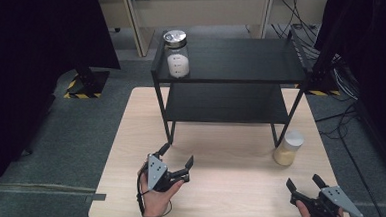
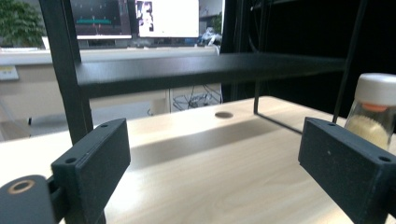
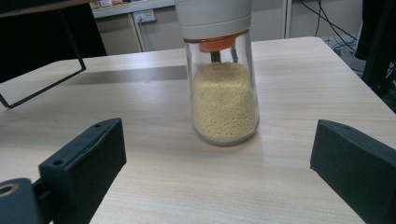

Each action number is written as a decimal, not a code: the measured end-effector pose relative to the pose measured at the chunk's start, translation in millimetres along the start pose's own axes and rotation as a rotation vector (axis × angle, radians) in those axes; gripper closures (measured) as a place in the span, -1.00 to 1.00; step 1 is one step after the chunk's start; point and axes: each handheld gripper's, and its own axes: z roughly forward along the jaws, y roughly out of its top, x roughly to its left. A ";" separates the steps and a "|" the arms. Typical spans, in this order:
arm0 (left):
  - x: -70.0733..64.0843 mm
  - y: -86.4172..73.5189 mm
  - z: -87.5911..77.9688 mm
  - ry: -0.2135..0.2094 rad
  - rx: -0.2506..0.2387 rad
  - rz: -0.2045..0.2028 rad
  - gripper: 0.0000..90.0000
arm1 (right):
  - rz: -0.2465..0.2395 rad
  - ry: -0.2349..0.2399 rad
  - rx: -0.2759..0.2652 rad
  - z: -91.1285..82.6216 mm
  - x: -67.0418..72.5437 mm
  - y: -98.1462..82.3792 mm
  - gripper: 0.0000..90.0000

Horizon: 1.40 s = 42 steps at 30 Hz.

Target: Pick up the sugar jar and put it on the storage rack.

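Currently both grippers sit low over the near edge of the wooden table (image 1: 216,200), each held in a hand, nothing in either. Left gripper (image 1: 178,158) is near the front-left of the table, jaws spread wide, aimed toward the black two-tier shelf rack (image 1: 232,85). In the left gripper view its jaws frame the rack's front-left leg and the lower shelf edge, with bare tabletop between them. Right gripper (image 1: 304,183) is at the front-right corner, jaws also spread wide and empty.

The jar of yellow grains (image 1: 288,148) stands upright on the table just beside the rack's front-right leg, beyond the right gripper and well clear of it. In the right gripper view the same jar (image 3: 223,93) is centred between the two open jaws but farther off, not touched; white cap, orange insert under it, clear glass, grains filling roughly the lower half. The left gripper view catches it too (image 2: 373,116), at the right edge behind the right-hand jaw.

A second jar (image 1: 178,55) with white contents and a shiny metal lid stands upright on the rack's top shelf, at its left front corner. Lower shelf looks bare. Grey carpet floor around the table, black curtains at both sides, cables on the floor at the back right.
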 end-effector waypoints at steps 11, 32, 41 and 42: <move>2.0 -16.6 1.5 0.014 0.078 -0.022 -0.81 | -0.001 0.002 0.000 0.0 -0.3 -0.1 -0.92; 5.8 -30.4 8.9 -0.009 0.146 -0.067 -0.82 | -0.004 0.005 0.004 0.4 -0.7 0.7 -0.92; 5.8 -30.1 9.4 -0.011 0.149 -0.065 -0.82 | -0.002 0.005 0.005 0.5 -1.0 0.9 -0.92; 5.7 -30.1 9.4 -0.012 0.148 -0.062 -0.82 | -0.003 0.005 0.006 0.6 -0.8 1.0 -0.92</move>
